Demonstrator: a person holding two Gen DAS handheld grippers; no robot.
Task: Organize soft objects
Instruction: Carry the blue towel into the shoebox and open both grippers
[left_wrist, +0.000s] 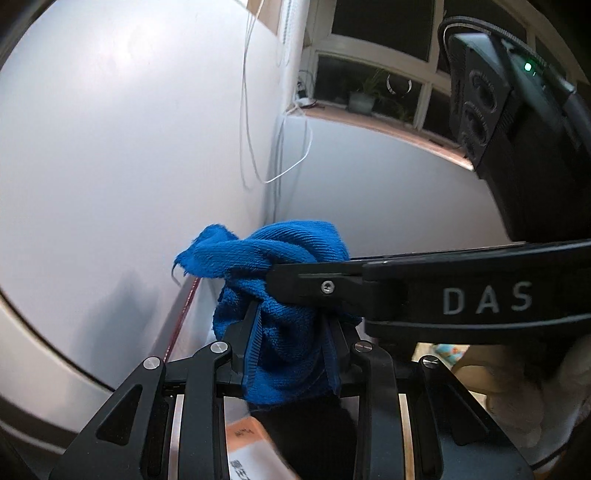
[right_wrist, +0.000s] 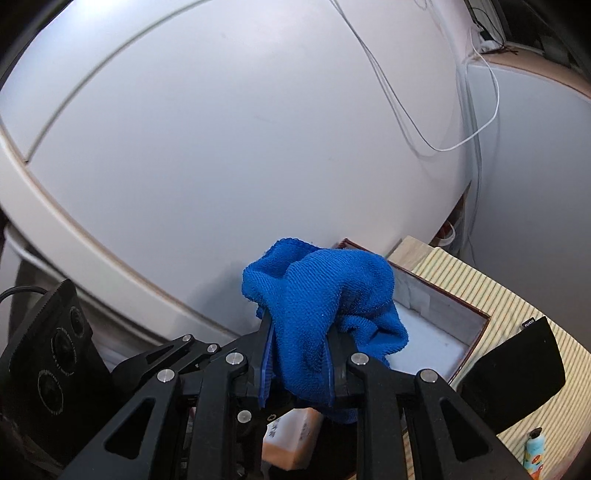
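A bunched blue towel (left_wrist: 284, 295) is held in the air by both grippers. My left gripper (left_wrist: 291, 332) is shut on its lower part. My right gripper reaches in from the right in the left wrist view (left_wrist: 273, 275) and pinches the towel's upper fold. In the right wrist view the right gripper (right_wrist: 297, 354) is shut on the same blue towel (right_wrist: 325, 295), which hangs over its fingers. The left gripper's body (right_wrist: 48, 362) shows at lower left there. An open white-lined box with a dark red rim (right_wrist: 443, 332) lies just behind and below the towel.
The box sits on a striped yellow cloth (right_wrist: 517, 295). An orange-and-white packet (right_wrist: 291, 439) lies under the grippers. A small bottle (right_wrist: 533, 454) stands at lower right. White walls and hanging cables (left_wrist: 280, 155) are close behind; a window sill with plants (left_wrist: 365, 99) is beyond.
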